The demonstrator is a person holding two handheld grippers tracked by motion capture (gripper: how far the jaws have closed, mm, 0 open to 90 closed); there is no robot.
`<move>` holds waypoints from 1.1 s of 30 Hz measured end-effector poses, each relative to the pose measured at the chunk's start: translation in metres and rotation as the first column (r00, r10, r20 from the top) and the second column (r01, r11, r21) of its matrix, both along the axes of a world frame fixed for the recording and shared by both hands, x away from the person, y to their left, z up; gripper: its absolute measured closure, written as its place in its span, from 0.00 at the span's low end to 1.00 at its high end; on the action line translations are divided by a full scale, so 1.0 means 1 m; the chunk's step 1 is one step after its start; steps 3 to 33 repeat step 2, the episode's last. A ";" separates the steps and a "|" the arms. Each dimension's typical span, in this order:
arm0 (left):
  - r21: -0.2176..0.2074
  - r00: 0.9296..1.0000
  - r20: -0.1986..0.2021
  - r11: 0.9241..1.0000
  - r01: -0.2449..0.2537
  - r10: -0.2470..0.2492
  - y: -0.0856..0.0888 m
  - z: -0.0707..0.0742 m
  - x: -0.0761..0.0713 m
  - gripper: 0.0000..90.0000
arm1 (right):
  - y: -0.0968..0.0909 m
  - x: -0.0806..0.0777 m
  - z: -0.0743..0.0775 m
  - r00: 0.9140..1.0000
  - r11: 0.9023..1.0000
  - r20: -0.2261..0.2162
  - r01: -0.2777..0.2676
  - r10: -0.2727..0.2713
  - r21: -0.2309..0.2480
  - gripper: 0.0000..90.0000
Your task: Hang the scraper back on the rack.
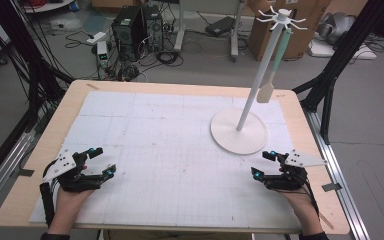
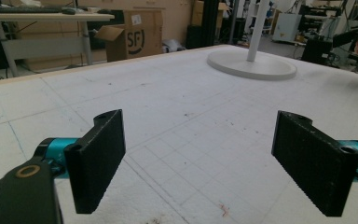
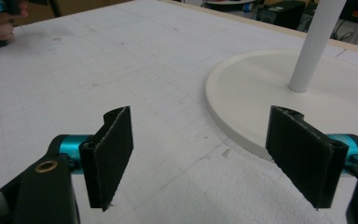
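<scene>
A white stand with a round base (image 1: 238,133) and a tall pole (image 1: 260,75) rises at the right of the table, topped by a ring of hooks (image 1: 281,17). A spatula with a pale green handle (image 1: 275,70) hangs from one hook. My left gripper (image 1: 104,163) rests open at the front left with nothing between its jaws. My right gripper (image 1: 262,163) is open at the front right, just short of the base. The base (image 3: 261,88) lies close ahead in the right gripper view, and the base (image 2: 251,65) sits farther off in the left gripper view.
The table (image 1: 80,90) carries a white gridded mat (image 1: 170,145). Black frame posts stand at both sides. Beyond the far edge are computer towers (image 1: 135,25), cables and cardboard boxes (image 1: 300,30) on the floor.
</scene>
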State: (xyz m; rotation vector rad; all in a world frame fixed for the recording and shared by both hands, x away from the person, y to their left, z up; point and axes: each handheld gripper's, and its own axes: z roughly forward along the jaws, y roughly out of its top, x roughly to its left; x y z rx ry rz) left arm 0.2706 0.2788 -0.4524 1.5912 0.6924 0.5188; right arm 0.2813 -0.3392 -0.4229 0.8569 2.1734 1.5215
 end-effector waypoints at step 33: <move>-0.001 1.000 0.000 1.000 0.000 0.000 0.000 0.000 0.000 0.20 | -0.001 0.000 0.000 1.000 1.000 0.001 0.003 -0.003 0.002 0.24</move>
